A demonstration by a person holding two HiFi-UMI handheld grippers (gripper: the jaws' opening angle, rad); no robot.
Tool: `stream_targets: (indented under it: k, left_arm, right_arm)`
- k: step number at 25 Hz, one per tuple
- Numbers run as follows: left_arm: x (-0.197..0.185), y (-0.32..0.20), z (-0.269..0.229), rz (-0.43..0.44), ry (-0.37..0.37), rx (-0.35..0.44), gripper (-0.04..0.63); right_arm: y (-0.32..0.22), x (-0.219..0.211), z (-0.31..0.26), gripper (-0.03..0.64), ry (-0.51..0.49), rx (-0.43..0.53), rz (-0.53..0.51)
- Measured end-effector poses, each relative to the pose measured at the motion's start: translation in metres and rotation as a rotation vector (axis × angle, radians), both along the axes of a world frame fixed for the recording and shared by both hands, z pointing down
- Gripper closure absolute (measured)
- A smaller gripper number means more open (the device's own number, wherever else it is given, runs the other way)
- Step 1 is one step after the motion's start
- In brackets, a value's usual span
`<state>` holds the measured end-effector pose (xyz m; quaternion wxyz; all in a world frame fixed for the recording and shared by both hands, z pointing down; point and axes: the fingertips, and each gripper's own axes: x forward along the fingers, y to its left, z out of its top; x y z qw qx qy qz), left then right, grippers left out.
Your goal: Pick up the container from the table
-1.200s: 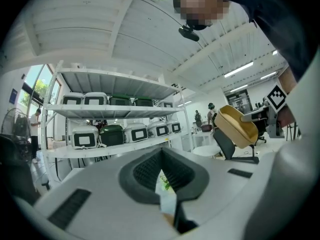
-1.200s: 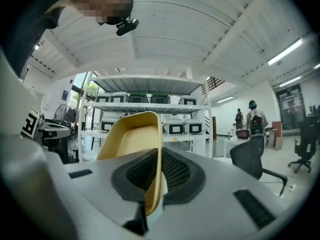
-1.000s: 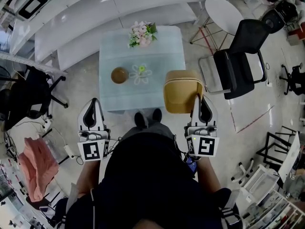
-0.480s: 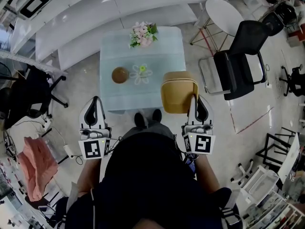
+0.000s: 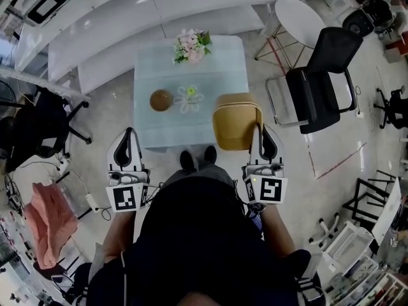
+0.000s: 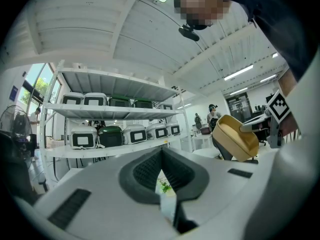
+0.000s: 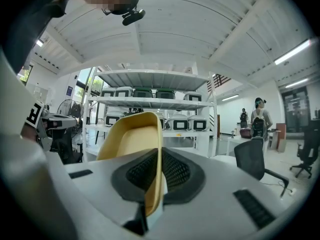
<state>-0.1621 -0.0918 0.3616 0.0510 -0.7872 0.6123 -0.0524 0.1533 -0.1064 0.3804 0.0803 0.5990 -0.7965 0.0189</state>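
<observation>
There is one container (image 5: pixel 237 123). It is a yellow-brown plastic tub with a long shape and round corners. There are two tongs, one in each hand.

The right tongs (image 5: pixel 260 130) pinch the tub's thin right wall, close to the near end. The left tongs (image 5: pixel 127 134) are pressed together with nothing between them. They are well apart from the tub, out at its 9 o'clock.

The tub is up in the air, off the pale glass worktop (image 5: pixel 159 132). In the head view it hangs over the worktop's 4 o'clock corner. Its long way runs from 6 o'clock to 12 o'clock, away from the person. It is tipped on its side, so the wall in the tongs stands up straight. Its open mouth looks up and toward 9 o'clock.

Three things sit on the worktop:
- One round brown bowl (image 5: pixel 160 99) sits near the middle, toward 9 o'clock.
- One flat pale flower-shaped mat (image 5: pixel 188 98) lies just beside the bowl, at its 3 o'clock.
- One bunch of pink and white flowers (image 5: pixel 190 45) stands at the 12 o'clock edge.

On the floor, one black office chair (image 5: pixel 322 78) stands at the worktop's 3 o'clock. One small round white table (image 5: pixel 299 18) stands at its 2 o'clock. One pink cloth (image 5: pixel 50 222) lies far off at 8 o'clock.
</observation>
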Motion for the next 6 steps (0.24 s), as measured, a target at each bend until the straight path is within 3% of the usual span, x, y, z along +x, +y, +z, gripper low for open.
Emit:
stream_targets:
  k: [6]
  left_arm:
    - [0.0035, 0.0021, -0.0053, 0.016, 0.014, 0.021, 0.592]
  right_arm:
    - [0.0005, -0.0006, 0.0002, 0.603, 0.003, -0.001, -0.003]
